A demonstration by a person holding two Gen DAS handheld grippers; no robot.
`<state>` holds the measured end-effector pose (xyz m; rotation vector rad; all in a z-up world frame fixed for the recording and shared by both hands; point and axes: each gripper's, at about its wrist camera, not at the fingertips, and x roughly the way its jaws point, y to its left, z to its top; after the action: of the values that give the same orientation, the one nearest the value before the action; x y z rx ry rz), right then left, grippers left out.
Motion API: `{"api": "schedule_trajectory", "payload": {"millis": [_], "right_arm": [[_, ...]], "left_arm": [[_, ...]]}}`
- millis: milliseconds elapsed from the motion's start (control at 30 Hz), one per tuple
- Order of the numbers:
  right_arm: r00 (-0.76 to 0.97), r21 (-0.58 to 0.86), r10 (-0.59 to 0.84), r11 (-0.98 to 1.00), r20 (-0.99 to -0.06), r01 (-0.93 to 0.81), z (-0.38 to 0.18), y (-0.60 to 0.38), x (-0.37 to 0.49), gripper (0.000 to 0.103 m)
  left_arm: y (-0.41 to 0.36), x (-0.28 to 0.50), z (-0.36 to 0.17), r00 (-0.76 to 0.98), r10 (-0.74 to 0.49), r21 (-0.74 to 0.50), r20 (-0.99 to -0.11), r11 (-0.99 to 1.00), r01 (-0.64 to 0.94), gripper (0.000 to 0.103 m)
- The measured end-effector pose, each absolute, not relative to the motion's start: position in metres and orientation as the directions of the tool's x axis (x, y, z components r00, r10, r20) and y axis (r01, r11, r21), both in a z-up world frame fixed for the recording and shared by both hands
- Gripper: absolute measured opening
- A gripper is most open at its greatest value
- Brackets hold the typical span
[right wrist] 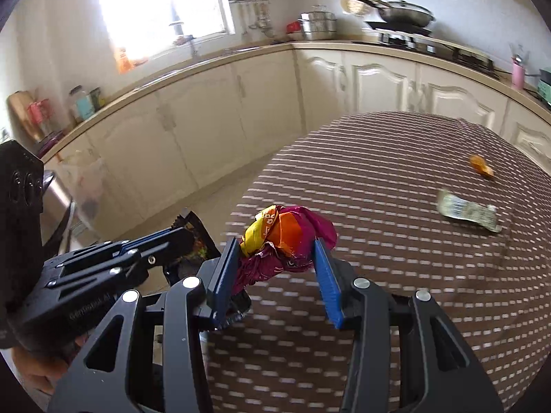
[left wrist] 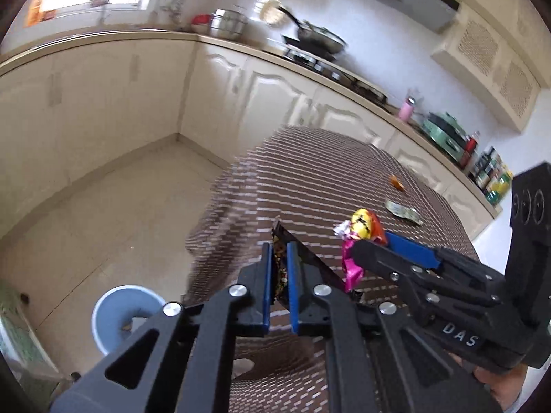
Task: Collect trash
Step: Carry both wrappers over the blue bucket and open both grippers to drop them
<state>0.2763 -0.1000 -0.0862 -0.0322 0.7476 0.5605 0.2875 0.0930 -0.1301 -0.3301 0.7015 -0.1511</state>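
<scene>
Blue-padded fingers of the left gripper were pressed together on a flat black snack packet, gripping it edge-on so that its long axis ran straight forward along the fingers, its serrated end pointing away over the table edge. Beside it, the right gripper pinched a crumpled wad of wrappers, magenta, orange and yellow; the wad bulged up beyond the fingertips, and its long axis could not be told. Both grippers were held over the near part of a round table under a brown cloth with pale dashes. Farther out on that cloth lay a flattened pale wrapper, its long axis running left to right across the right wrist view, and well beyond it a small orange scrap. Down on the floor to the left of the table stood a light blue bin, open at the top.
</scene>
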Motion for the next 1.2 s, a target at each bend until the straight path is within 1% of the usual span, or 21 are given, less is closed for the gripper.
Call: {"api": "schedule_trajectory", "payload": {"millis": [133,300,467,600,733,967,1167,1200], "right_arm": [[0.563,0.182,0.530,0.810,-0.635,-0.557,-0.083,-0.063,0.264,0.042],[0.489,0.190,0.579,0.749,-0.652,-0.634,-0.095,-0.007,0.252,0.042],[0.414,0.180,0.589,0.699,-0.694,-0.692,-0.123,0.045,0.242,0.042],[0.365,0.179,0.569,0.684,-0.737,-0.707,-0.154,0.074,0.243,0.042],[0.340,0.165,0.534,0.689,-0.775,-0.706,-0.185,0.094,0.252,0.042],[0.320,0.150,0.470,0.722,-0.822,-0.676,-0.228,0.111,0.279,0.042],[0.310,0.148,0.439,0.744,-0.843,-0.652,-0.251,0.107,0.293,0.042],[0.308,0.149,0.435,0.747,-0.846,-0.648,-0.255,0.107,0.295,0.042]], "left_arm": [[0.137,0.261,-0.127,0.777,-0.181,-0.351,-0.603,0.935,-0.054,0.007],[0.185,0.233,-0.135,0.775,-0.089,-0.329,-0.626,0.931,-0.159,0.007],[0.224,0.219,-0.162,0.744,-0.024,-0.303,-0.668,0.922,-0.242,0.007],[0.246,0.220,-0.195,0.699,0.008,-0.282,-0.715,0.912,-0.299,0.007],[0.260,0.233,-0.228,0.651,0.026,-0.260,-0.758,0.904,-0.339,0.007],[0.280,0.264,-0.281,0.589,0.000,-0.271,-0.808,0.888,-0.372,0.007],[0.289,0.297,-0.306,0.565,-0.016,-0.294,-0.825,0.866,-0.404,0.008],[0.289,0.300,-0.307,0.565,-0.015,-0.295,-0.825,0.864,-0.408,0.010]]}}
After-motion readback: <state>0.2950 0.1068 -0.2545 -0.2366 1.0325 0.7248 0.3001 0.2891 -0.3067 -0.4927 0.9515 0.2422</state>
